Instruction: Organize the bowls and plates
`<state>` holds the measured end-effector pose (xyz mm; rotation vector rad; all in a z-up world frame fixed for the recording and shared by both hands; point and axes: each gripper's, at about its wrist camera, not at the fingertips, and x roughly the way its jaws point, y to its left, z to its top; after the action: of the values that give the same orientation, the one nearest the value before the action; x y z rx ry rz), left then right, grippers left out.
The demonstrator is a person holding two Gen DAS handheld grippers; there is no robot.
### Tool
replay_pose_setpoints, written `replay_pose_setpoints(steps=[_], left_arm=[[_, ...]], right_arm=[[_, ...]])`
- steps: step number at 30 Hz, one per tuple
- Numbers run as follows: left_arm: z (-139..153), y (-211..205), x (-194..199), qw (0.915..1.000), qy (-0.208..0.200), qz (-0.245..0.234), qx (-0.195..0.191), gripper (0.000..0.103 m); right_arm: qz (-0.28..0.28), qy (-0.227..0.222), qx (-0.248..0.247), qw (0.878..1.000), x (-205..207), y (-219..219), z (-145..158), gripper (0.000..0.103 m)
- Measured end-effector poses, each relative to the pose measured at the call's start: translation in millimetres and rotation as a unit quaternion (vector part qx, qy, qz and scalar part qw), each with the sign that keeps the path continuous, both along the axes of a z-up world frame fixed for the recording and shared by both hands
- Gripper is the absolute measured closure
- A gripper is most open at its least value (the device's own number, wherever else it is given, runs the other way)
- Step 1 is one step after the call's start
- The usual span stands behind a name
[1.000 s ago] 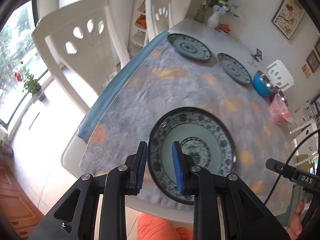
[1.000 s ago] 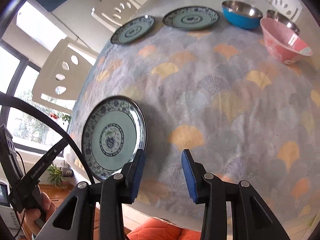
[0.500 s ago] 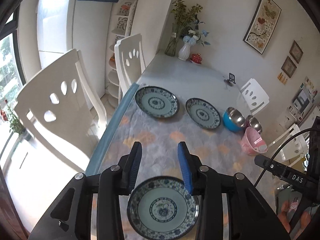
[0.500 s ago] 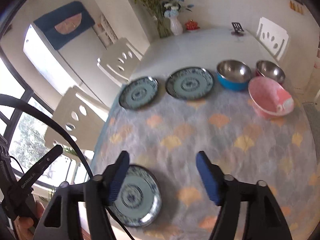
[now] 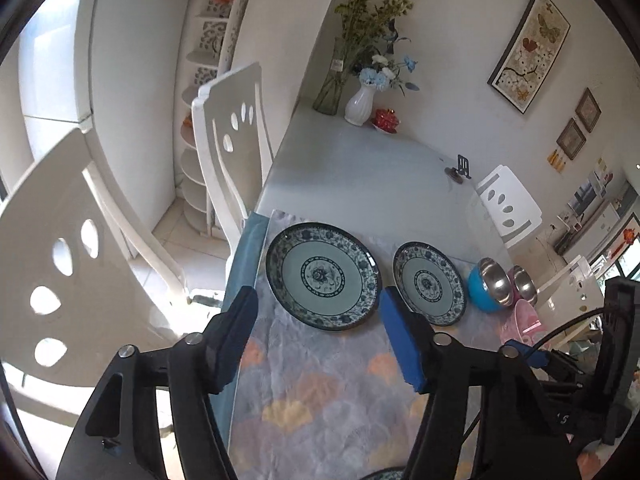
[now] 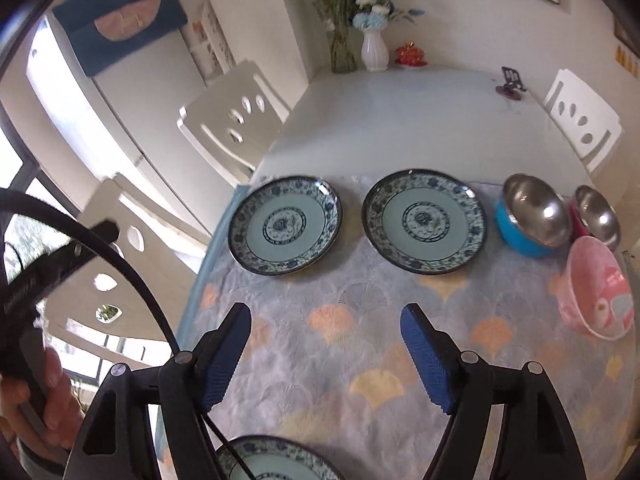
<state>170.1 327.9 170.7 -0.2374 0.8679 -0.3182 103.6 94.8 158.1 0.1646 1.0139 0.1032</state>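
Right wrist view: right gripper point(image 6: 326, 354) stands wide apart, nothing between its fingers, with one near plate point(image 6: 276, 458) just under it at the near table edge. Left gripper point(image 5: 318, 340) is opening, also empty, and is the nearer one to the far-left plate point(image 6: 285, 230), which lies ahead of its fingers. Farther right sit the second far plate point(image 6: 424, 222), then a blue bowl point(image 6: 530, 216), a small steel bowl point(image 6: 598, 216) and a pink bowl point(image 6: 598, 288); all look empty.
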Motion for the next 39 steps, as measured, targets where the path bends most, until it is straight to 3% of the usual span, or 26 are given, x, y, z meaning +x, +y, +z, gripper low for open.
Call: replay_pose_setpoints(steps=[3,9,14,18,27,29,33,39], left_arm=[[-27.7,-2.6,40.8,0.9992,0.028,-0.027,-0.001,0.049],[-86.7,-10.5,113.6,0.9958,0.069,-0.061,0.005,0.064],[-122.2,-20.2,150.0,0.9933,0.084,-0.075,0.026,0.073],[-141.4,-24.5,165.8,0.9912,0.092,-0.091,0.029,0.074],[-151.2,-27.9,176.8,0.9890,0.094,-0.114,0.010,0.074],[-151.4,-30.4,176.7,0.9890,0.090,-0.116,0.019,0.090],[-147.6,-36.1,170.6,0.9896,0.072,-0.115,0.047,0.090],[-130.0,-31.2,157.4,0.9909,0.072,-0.109,0.030,0.091]], right_arm=[[0.007,0.034,-0.010,0.999,31.2,12.7,-28.2,0.038],[0.001,0.090,-0.001,0.996,80.3,20.0,-78.4,0.047],[-0.003,0.116,0.015,0.993,105.5,18.8,-104.0,0.048],[0.002,0.130,0.025,0.991,121.3,20.3,-121.5,0.050],[0.001,0.141,0.049,0.989,141.0,22.6,-141.3,0.059],[0.003,0.139,0.041,0.989,144.9,24.7,-141.8,0.062],[0.009,0.136,0.025,0.990,149.1,27.8,-141.5,0.066],[0.009,0.135,0.032,0.990,147.5,24.4,-130.0,0.066]])
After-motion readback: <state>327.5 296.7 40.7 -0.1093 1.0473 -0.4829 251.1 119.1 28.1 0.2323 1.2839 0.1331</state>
